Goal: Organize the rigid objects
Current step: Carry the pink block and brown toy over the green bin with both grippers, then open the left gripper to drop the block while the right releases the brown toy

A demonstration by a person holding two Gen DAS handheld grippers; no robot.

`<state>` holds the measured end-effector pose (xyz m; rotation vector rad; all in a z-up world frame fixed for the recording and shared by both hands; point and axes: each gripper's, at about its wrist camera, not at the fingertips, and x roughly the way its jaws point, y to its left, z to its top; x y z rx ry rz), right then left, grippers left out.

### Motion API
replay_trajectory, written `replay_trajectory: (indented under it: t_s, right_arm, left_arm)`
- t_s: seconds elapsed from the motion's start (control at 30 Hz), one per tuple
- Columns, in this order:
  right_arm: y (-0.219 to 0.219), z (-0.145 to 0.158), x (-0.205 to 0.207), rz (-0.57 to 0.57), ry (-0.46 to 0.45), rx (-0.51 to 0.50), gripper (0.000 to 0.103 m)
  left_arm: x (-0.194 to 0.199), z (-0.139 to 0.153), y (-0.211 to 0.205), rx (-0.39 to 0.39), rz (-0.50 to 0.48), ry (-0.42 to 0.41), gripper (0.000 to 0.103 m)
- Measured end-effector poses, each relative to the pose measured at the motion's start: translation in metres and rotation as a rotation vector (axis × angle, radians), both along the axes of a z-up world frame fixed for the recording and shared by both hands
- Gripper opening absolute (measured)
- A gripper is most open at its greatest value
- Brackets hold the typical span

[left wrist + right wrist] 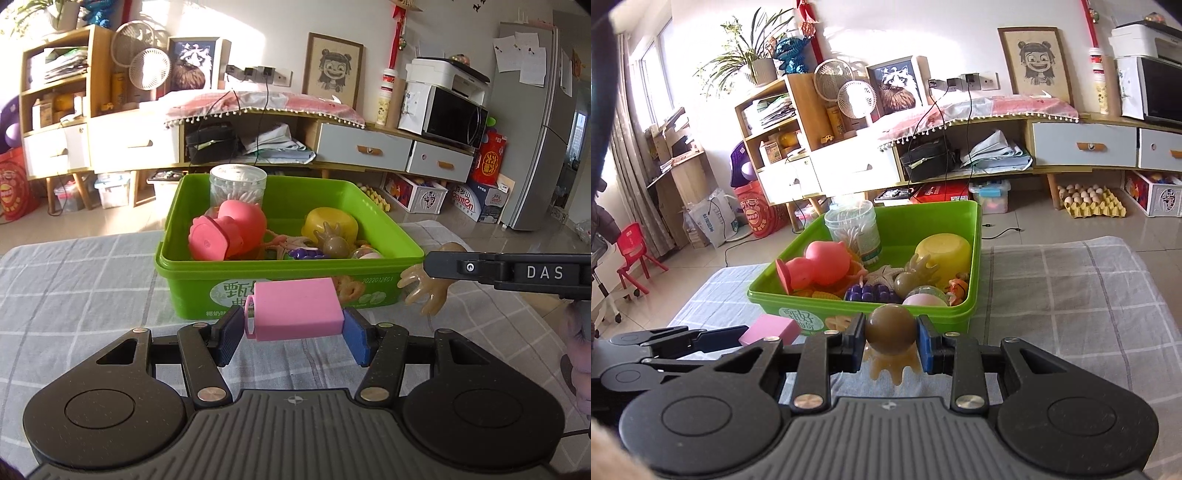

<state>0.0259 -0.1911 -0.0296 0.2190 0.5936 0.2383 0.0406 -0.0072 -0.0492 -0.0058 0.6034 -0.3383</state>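
Desk (74,288) under checked cloth carries the green bin (288,291), full of toys – pink rubber toy (225,232), yellow bowl (332,221), swab jar (238,184). Left tongs (293,332) clamp the pink block (295,308) just before the bin's front wall. Right tongs (891,341) pinch the brown octopus toy (891,332) – beside the near right corner.

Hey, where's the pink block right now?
The pink block is clamped in the left tongs, above the checked cloth just in front of the green bin.

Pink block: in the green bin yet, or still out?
Out. The pink block is clamped in the left hand-held gripper, in front of the green bin.
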Motion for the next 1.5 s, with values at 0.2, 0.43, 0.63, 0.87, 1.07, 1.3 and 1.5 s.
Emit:
replay_trajectory:
  t_s: [0.2,0.43,0.63,0.87,1.07,1.3,1.5]
  right_arm:
    - [-0.013,0.016,0.010,-0.054,-0.026,0.078,0.006]
    - [-0.020,0.025,0.043,-0.093,-0.051,0.110,0.006]
    - [-0.020,0.011,0.060,-0.081,-0.045,0.070,0.006]
    - [-0.018,-0.006,0.071,-0.047,-0.037,0.058,0.006]
    - [-0.022,-0.018,0.077,-0.048,-0.014,0.048,0.006]
    - [-0.028,-0.015,0.073,-0.067,-0.004,0.086,0.023]
    - [-0.030,-0.007,0.063,-0.075,0.024,0.079,0.031]
  left_arm:
    - [0.013,0.014,-0.007,-0.005,-0.014,-0.020,0.058]
    - [0.057,0.026,-0.031,0.023,-0.016,-0.063,0.058]
    - [0.103,0.023,-0.043,0.059,0.001,-0.056,0.058]
    - [0.137,0.001,-0.066,0.179,-0.088,0.019,0.058]
    - [0.143,-0.012,-0.074,0.230,-0.102,0.034,0.058]
    - [0.133,-0.009,-0.073,0.192,-0.094,-0.014,0.076]
    - [0.107,0.002,-0.061,0.149,-0.062,-0.033,0.086]
